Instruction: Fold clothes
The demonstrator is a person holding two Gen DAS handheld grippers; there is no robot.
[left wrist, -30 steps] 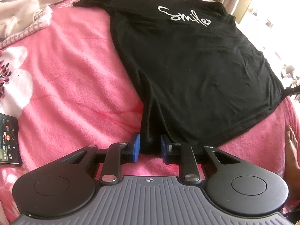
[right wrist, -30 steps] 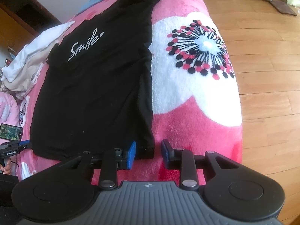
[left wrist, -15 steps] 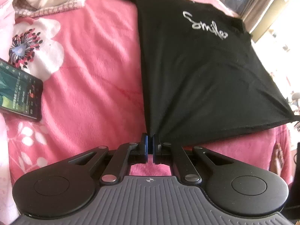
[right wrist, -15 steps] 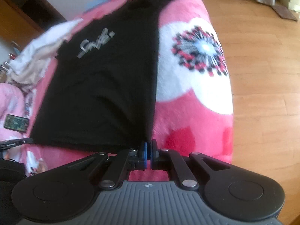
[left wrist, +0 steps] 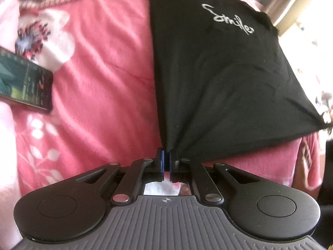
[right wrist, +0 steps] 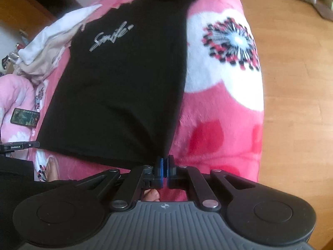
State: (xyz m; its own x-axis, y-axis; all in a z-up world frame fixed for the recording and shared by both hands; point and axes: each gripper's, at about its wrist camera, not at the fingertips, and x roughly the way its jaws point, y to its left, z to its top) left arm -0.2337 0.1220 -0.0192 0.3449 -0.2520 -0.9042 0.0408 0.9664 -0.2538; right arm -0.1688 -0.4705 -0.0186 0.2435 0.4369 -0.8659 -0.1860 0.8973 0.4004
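Note:
A black T-shirt [left wrist: 218,79] with white "Smile" script lies front up on a pink flowered blanket [left wrist: 100,87]. My left gripper [left wrist: 166,156] is shut on the shirt's near left hem corner, and the cloth fans out taut from its blue pads. In the right wrist view the same T-shirt [right wrist: 124,79] stretches away from my right gripper [right wrist: 165,162], which is shut on the near right hem corner. The hem between the two corners is lifted off the blanket. The far sleeves rest on the bed.
A phone [left wrist: 22,83] with a lit screen lies on the blanket left of the shirt, also visible as the phone [right wrist: 25,117]. A pile of pale clothes [right wrist: 47,48] sits at the far left. Wooden floor [right wrist: 295,83] runs along the bed's right side. A bare foot [right wrist: 52,168] is below.
Both grippers went from open around the hem corners to shut on them. They have since lifted and pulled the hem taut.

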